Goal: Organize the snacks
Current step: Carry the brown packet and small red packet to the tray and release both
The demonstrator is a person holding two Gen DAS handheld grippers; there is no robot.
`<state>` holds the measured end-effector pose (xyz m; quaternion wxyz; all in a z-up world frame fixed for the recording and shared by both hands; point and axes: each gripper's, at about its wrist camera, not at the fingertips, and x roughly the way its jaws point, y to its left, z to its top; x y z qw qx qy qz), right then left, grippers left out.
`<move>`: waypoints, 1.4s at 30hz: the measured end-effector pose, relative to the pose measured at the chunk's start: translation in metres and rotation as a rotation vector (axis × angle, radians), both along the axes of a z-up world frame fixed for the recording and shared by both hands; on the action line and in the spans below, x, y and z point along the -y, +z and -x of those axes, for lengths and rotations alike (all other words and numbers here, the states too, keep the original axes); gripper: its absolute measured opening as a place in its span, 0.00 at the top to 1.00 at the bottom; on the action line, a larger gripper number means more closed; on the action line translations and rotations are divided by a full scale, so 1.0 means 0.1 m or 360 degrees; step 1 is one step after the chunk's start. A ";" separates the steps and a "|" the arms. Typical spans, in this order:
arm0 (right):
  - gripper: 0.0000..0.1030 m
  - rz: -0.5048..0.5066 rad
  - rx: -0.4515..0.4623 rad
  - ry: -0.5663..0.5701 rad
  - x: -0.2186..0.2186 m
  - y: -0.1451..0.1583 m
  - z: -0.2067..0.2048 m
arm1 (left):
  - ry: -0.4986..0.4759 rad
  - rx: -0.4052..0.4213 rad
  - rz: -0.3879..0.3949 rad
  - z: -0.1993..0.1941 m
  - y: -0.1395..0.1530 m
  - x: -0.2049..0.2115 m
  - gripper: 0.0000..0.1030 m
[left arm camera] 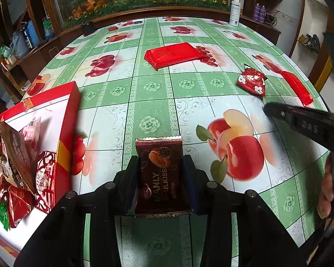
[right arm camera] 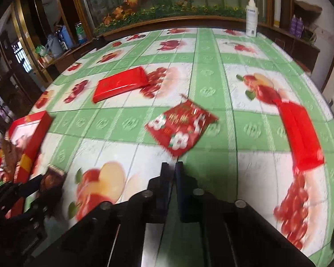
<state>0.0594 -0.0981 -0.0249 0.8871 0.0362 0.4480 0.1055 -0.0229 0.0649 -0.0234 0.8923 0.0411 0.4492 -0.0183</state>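
just a red box [left arm camera: 66, 120] of mixed snack packets [left arm camera: 17, 155], left claw [left arm camera: 161, 162] around a brown packet [left arm camera: 160, 175], right claw [right arm camera: 172, 166] closed empty

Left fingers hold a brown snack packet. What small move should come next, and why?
Probably carry the brown packet left, over the red box, then release. The left gripper is shut on it, and the box beside it already holds other snacks.

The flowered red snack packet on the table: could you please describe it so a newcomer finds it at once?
On the green fruit-print tablecloth, look between the two plain red packs. The flowered red packet lies there just beyond the shut right gripper. Only it carries white blossoms and gold lettering.
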 end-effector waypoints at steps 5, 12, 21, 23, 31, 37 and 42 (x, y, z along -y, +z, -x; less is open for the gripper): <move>0.91 -0.0101 -0.0079 0.0058 0.12 0.02 0.16 | -0.0001 -0.0007 0.0041 0.01 -0.01 -0.06 0.62; 0.48 -0.0205 0.0023 -0.0109 0.44 0.14 -0.06 | -0.0013 0.0002 0.0061 0.01 -0.02 -0.08 0.62; 0.33 -0.0318 -0.0061 -0.0168 0.26 0.12 -0.65 | -0.0019 0.0012 0.0063 0.02 -0.02 -0.08 0.62; 0.46 -0.0243 -0.0064 -0.0173 0.17 0.05 -0.68 | -0.0021 0.0014 0.0065 0.02 -0.02 -0.08 0.62; 0.84 0.0036 0.0013 -0.0158 0.04 -0.04 -0.55 | -0.0022 0.0016 0.0088 0.02 -0.02 -0.09 0.63; 0.88 -0.0091 -0.0027 -0.0109 0.15 -0.01 -0.23 | -0.0015 0.0016 0.0123 0.03 -0.01 -0.14 0.64; 0.89 -0.0198 -0.0090 -0.0022 0.21 0.01 0.07 | -0.0002 0.0009 0.0210 0.05 -0.01 -0.23 0.64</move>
